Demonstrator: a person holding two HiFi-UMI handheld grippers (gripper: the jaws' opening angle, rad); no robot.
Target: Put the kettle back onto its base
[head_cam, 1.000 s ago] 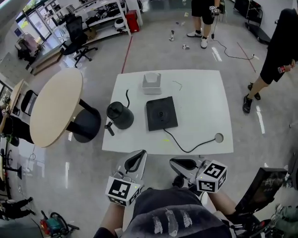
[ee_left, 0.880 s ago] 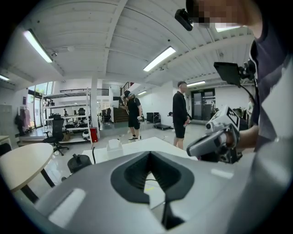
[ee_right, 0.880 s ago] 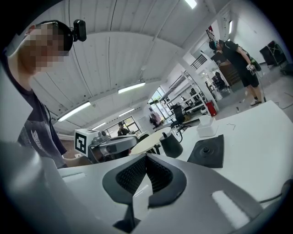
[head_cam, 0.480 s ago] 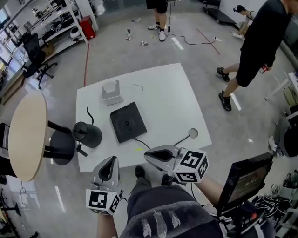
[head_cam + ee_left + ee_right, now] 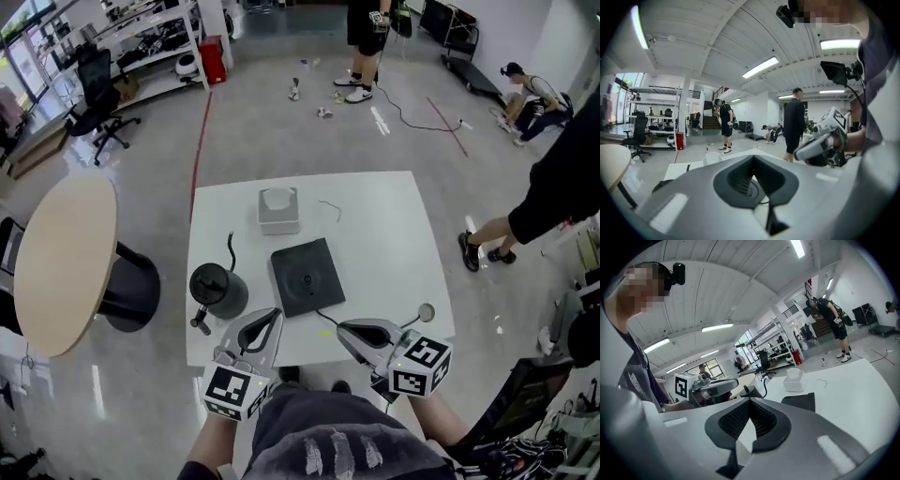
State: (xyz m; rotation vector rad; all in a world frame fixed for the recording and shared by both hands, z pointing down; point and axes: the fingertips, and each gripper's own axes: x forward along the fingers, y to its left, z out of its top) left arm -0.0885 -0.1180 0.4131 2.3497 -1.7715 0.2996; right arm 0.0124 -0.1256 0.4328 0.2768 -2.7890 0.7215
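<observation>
Over on the left stands a round wooden table (image 5: pixel 64 262) on a dark pedestal, with a black office chair (image 5: pixel 98 89) farther back by some shelving. Next comes the white square table (image 5: pixel 384 225) in the middle of the floor.

The black kettle (image 5: pixel 217 291) stands upright near that table's left edge. Its thin spout curves up and away from the person with the grippers, and its handle sticks out toward the near left corner. It is off its base, close beside it on the left with a strip of bare tabletop between them.

The left gripper (image 5: pixel 270 317) hangs over the near edge of the table, just on the person's side of the kettle and touching nothing. Its jaws are pressed together with nothing between them.

A small white box (image 5: pixel 278 210) sits toward the far side of the table, behind the base. The base (image 5: pixel 305 277), a flat black square with a round fitting in its middle, lies roughly at the table's centre with nothing on it. A dark cable (image 5: pixel 361 323) runs from its near corner along the tabletop toward a round hole (image 5: pixel 426 311) near the right front corner.

The right gripper (image 5: pixel 347 328) is held at the table's near edge, just this side of the base and above the cable. Its jaw tips meet, and it carries nothing.

Farther right, a person in dark clothes (image 5: pixel 553 187) stands on the floor beside the table. Someone else (image 5: pixel 370 33) stands at the far end of the room, and a third person (image 5: pixel 532 92) crouches in the far right corner.
</observation>
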